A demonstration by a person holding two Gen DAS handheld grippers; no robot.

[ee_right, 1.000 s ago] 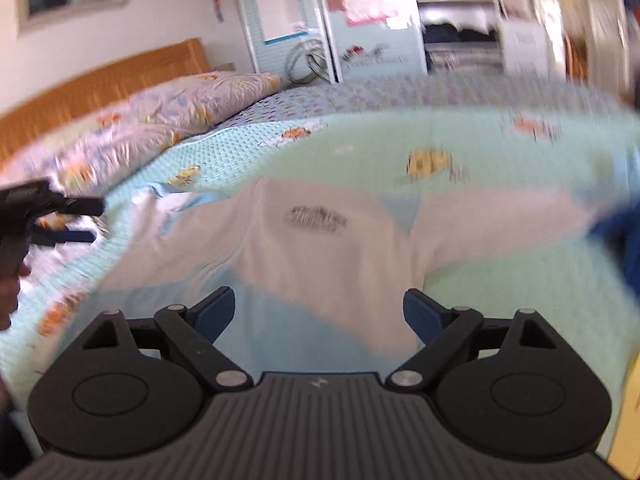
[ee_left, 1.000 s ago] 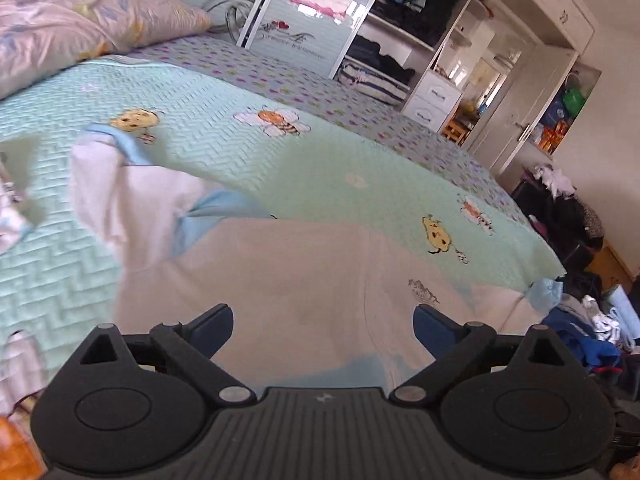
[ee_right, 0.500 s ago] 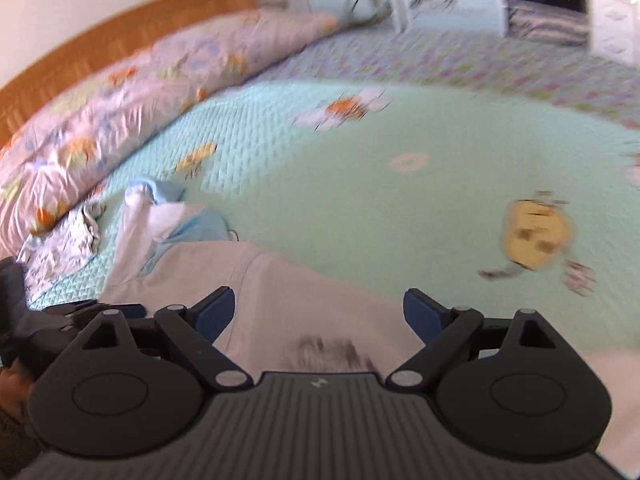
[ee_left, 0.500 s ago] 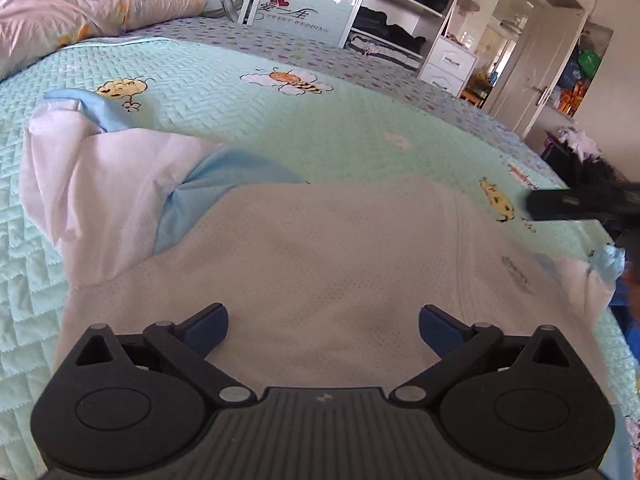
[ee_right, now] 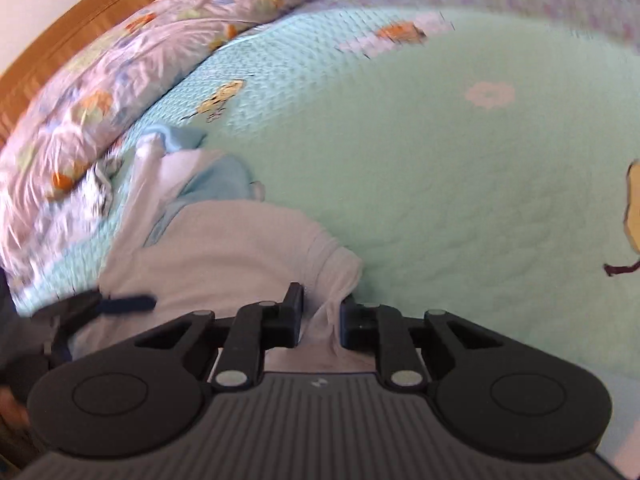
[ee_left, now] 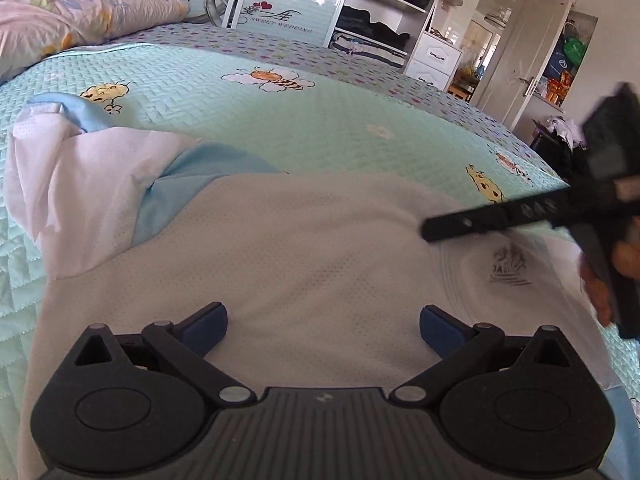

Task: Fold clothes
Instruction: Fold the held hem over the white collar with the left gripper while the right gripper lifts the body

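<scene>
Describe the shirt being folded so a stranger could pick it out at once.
Start at the mint-green quilted bedspread printed with cartoon bees. Spread flat on its near side lies the shirt, white mesh fabric with light blue panels at the sleeves. A small grey printed logo on the chest sets it apart from the flowery pillow further up the bed.

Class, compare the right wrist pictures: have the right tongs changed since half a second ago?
Yes. The right tongs, wide open earlier, have closed on a fold of the white shirt, low over the green bedspread.
</scene>
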